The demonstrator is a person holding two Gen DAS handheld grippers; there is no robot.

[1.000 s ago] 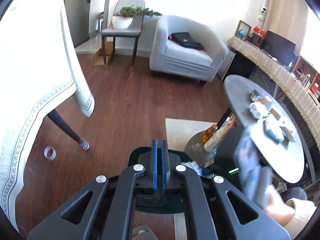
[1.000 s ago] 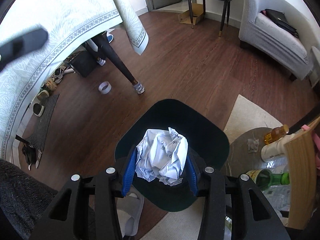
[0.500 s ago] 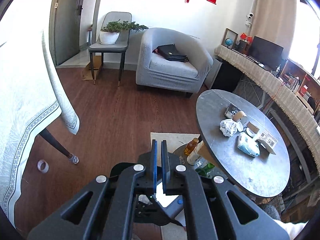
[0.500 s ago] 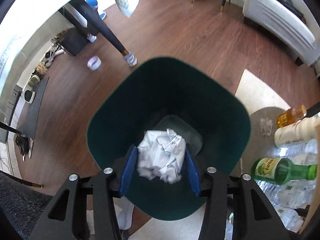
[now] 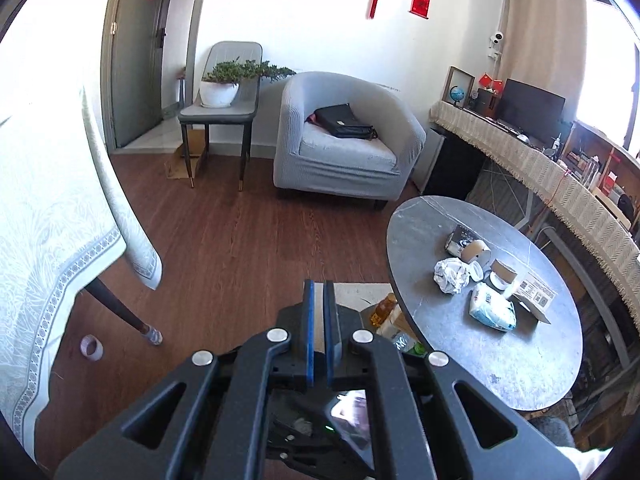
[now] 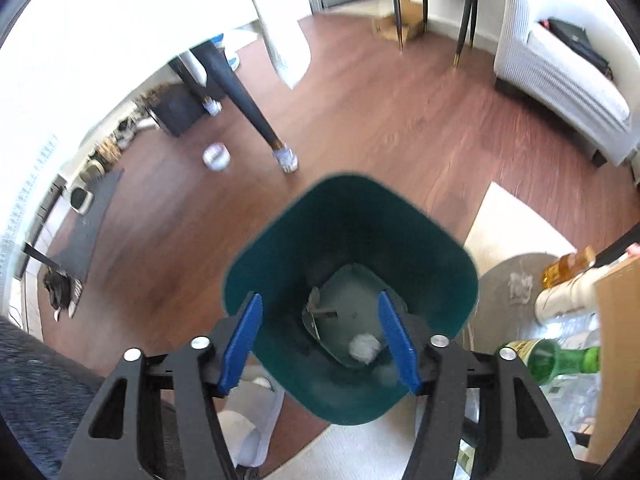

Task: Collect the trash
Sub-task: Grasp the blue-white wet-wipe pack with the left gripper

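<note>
Between the blue pads of the right claw (image 6: 320, 344) nothing is held: its jaws are opening above the green bin (image 6: 448, 240), and a white paper ball (image 6: 364, 347) lies apart from them at the bin's bottom. The left claw (image 5: 319, 332) is pressed together and empty, aimed toward the round desk (image 5: 500, 364). On that desk lie another crumpled paper ball (image 5: 451, 275), a soft white packet (image 5: 493, 312), cardboard roll cores (image 5: 476, 251) and a small carton (image 5: 534, 295). All of it looks light and easily crushed. The paper should yield and grip well if pinched across its middle; the packet is probably slippery, better taken at a gathered end.
</note>
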